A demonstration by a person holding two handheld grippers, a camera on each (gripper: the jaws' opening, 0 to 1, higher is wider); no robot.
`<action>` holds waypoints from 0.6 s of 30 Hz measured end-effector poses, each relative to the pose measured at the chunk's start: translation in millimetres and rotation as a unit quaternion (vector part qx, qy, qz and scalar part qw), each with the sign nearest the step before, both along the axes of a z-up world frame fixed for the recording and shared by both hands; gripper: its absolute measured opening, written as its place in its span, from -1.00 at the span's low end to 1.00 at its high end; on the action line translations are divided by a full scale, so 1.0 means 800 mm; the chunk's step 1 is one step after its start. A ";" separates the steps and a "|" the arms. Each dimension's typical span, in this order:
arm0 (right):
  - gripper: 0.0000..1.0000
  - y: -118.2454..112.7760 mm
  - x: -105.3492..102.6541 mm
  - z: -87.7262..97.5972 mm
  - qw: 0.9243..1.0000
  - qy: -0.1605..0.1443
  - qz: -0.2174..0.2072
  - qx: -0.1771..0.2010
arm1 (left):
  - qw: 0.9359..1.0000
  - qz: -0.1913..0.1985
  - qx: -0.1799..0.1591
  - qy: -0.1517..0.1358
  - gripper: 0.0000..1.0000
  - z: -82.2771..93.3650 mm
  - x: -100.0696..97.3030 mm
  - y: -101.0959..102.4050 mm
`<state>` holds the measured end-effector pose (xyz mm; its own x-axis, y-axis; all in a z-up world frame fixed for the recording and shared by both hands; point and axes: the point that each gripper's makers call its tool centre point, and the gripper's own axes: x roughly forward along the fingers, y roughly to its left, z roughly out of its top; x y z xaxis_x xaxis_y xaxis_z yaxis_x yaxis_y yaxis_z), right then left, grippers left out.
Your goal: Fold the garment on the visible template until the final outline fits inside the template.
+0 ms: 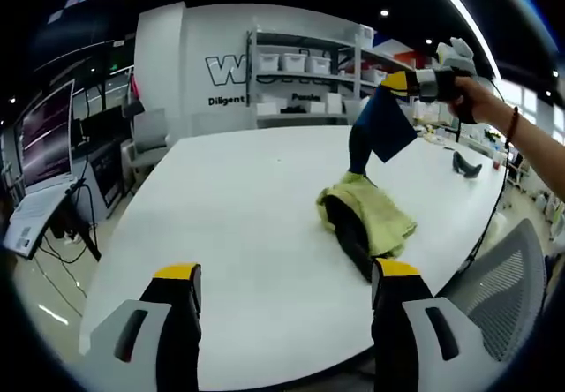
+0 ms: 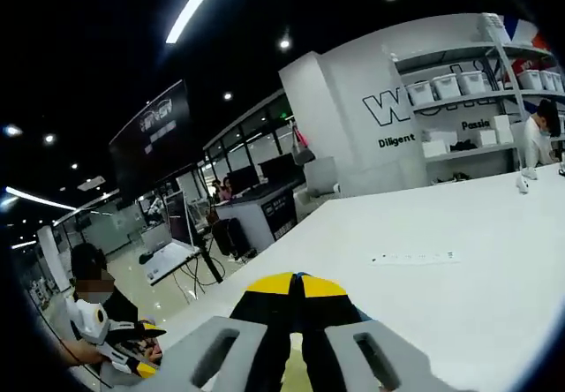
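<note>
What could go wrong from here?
1. The right tool grips only one dark corner of the garment; the yellow bulk lies bunched on the table and may drag or slip free.
2. The garment sits near the table's right edge and might slide off.
3. No template outline is visible, so placement is a guess.

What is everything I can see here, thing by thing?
Garment: one, yellow-green with dark parts, bunched on the table; its navy end is lifted by the right gripper.
Table: one, white, large.
Shelves with white bins: one unit, against the far wall.
Mesh chair: one, grey, at the table's near edge.
Dark object: one, on the table's far right; too small to identify.
Seated person: one, beyond the table edge in the right gripper view.
Left gripper: yellow-tipped, open, empty, above the table.
Right gripper: yellow-tipped, shut on the navy cloth.
Hand: holding the right gripper.
</note>
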<state>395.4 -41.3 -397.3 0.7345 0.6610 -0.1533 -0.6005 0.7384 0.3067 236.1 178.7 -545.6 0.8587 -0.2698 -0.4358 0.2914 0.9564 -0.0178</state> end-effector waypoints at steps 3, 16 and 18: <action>-1.00 0.010 0.002 0.015 1.000 -0.012 0.009 0.001 | 1.000 0.000 -0.001 0.000 0.54 0.000 0.000 0.000; -1.00 0.047 0.016 0.031 0.999 -0.018 0.031 -0.011 | 1.000 -0.002 -0.001 -0.001 0.53 0.001 0.000 -0.001; -1.00 0.052 0.018 0.035 0.999 -0.019 0.035 -0.011 | 1.000 -0.002 -0.002 -0.001 0.53 0.000 0.000 -0.001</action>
<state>409.4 0.1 -369.5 0.6929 0.7072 -0.1405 -0.6614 0.7010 0.2667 235.9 177.9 -545.3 0.8586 -0.2745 -0.4330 0.2949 0.9553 -0.0209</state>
